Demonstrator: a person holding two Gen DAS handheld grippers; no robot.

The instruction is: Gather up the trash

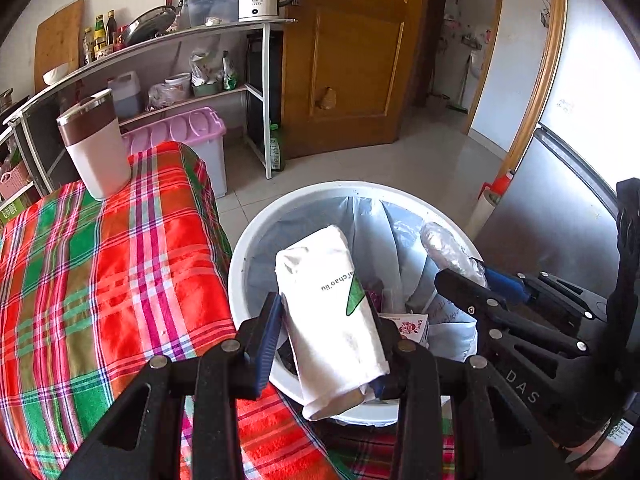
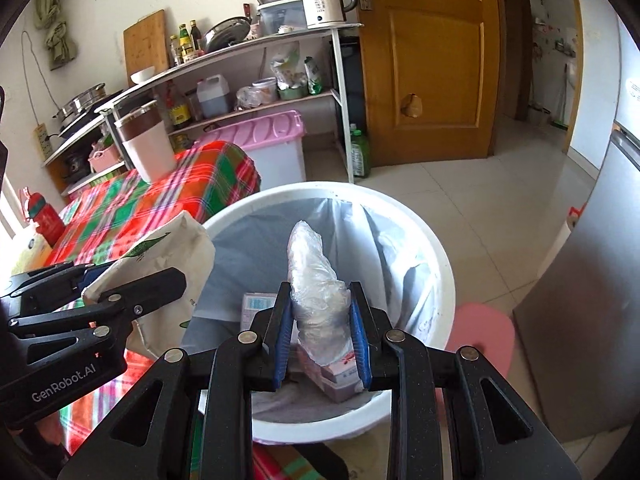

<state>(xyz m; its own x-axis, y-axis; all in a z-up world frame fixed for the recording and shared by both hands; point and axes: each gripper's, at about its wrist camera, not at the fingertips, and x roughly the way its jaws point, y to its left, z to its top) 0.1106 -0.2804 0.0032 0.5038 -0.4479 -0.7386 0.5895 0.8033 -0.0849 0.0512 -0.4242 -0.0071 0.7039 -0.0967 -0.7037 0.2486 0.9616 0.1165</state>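
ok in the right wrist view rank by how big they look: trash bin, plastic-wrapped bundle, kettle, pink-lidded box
1. trash bin
2. plastic-wrapped bundle, though nearness to the camera inflates it
3. pink-lidded box
4. kettle

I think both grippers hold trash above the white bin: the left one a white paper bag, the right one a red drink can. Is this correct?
Not quite. The right gripper holds a crumpled clear plastic wrap bundle, not a red can, as the right wrist view shows. The rest stands: the left gripper holds the white paper bag, both above the white bin.
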